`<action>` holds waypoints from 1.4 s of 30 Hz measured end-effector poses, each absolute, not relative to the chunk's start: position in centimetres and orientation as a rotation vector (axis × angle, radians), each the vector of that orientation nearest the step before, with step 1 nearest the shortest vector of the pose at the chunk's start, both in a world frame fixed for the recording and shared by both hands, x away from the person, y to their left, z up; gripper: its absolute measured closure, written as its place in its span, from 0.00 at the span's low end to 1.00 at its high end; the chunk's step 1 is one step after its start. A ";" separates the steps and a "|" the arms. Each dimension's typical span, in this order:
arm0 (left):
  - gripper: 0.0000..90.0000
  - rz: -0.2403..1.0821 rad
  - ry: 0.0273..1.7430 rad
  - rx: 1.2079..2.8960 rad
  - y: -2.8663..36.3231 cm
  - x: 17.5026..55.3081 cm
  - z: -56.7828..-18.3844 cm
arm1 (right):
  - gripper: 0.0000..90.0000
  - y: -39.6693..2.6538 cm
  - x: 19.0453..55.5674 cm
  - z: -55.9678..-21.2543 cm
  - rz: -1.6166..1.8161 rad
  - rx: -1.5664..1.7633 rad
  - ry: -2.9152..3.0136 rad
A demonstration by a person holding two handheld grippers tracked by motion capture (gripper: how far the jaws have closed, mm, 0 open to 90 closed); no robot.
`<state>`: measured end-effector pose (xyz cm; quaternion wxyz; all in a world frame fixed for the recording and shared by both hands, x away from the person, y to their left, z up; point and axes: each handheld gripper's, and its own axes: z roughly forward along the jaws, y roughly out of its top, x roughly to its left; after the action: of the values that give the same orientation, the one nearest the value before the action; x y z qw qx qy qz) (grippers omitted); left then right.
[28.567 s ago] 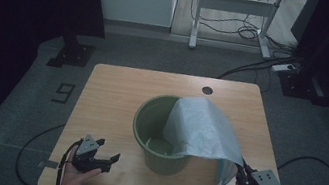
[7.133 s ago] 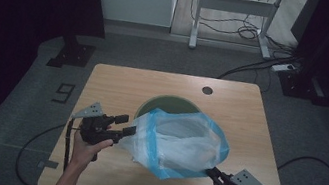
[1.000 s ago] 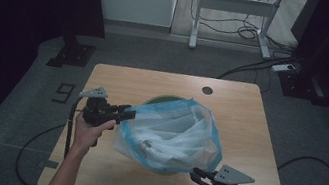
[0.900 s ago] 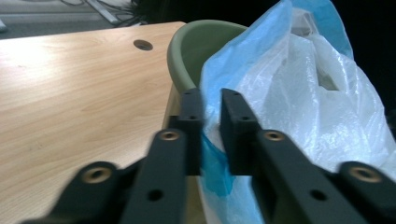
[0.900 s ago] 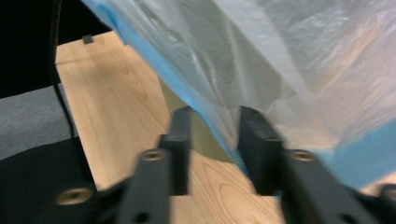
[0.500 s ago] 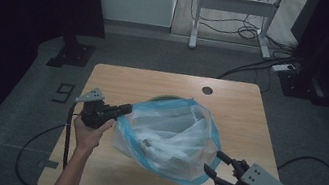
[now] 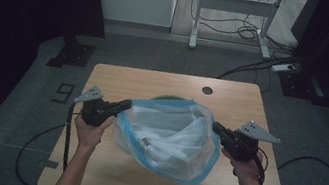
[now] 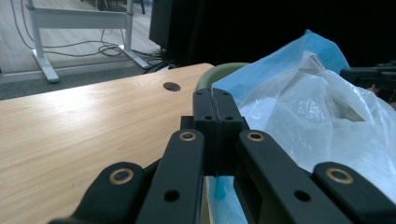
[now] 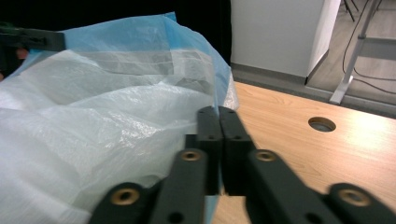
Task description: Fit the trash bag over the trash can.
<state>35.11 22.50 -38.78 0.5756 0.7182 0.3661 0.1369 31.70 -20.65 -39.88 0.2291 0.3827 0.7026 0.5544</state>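
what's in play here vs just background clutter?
In play:
- plastic bag, mouth held wide
- green bin behind and under the bag
- left gripper, shut on the bag's edge
- right gripper, shut on the opposite edge

Background:
- table and its cable hole
- desk frame and floor cables

Both forearms reach forward; the left gripper [image 7: 124, 104] and right gripper [image 7: 215, 127] point inward, fingers [image 8: 216, 114] pressed together.

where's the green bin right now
In the high view the green bin sits mid-table, mostly hidden behind the blue bag stretched between the left gripper and right gripper.
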 end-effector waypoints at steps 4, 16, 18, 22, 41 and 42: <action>0.99 0.341 0.874 1.675 22.5 35.4 -38.9 | 0.99 -20.2 32.9 -39.7 1.481 1.095 1.895; 0.99 0.338 1.027 1.754 22.4 38.7 -40.9 | 0.99 -18.9 39.0 -42.2 1.381 1.258 1.907; 0.99 0.324 1.035 1.770 22.2 38.9 -41.4 | 0.99 -18.8 39.4 -43.3 1.386 1.284 1.920; 0.99 0.284 1.050 1.795 21.6 39.4 -42.2 | 0.99 -18.4 39.5 -44.6 1.393 1.284 1.959; 0.99 0.219 1.163 1.867 21.3 40.3 -43.5 | 0.99 -17.4 40.8 -45.4 1.275 1.359 2.061; 0.99 0.217 1.156 1.866 21.5 40.1 -43.7 | 0.99 -17.5 40.6 -45.5 1.274 1.357 2.063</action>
<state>40.13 21.49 -43.66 0.4511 0.7549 0.4679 0.0877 40.63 -17.52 -45.52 0.1804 0.4805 0.7301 0.4511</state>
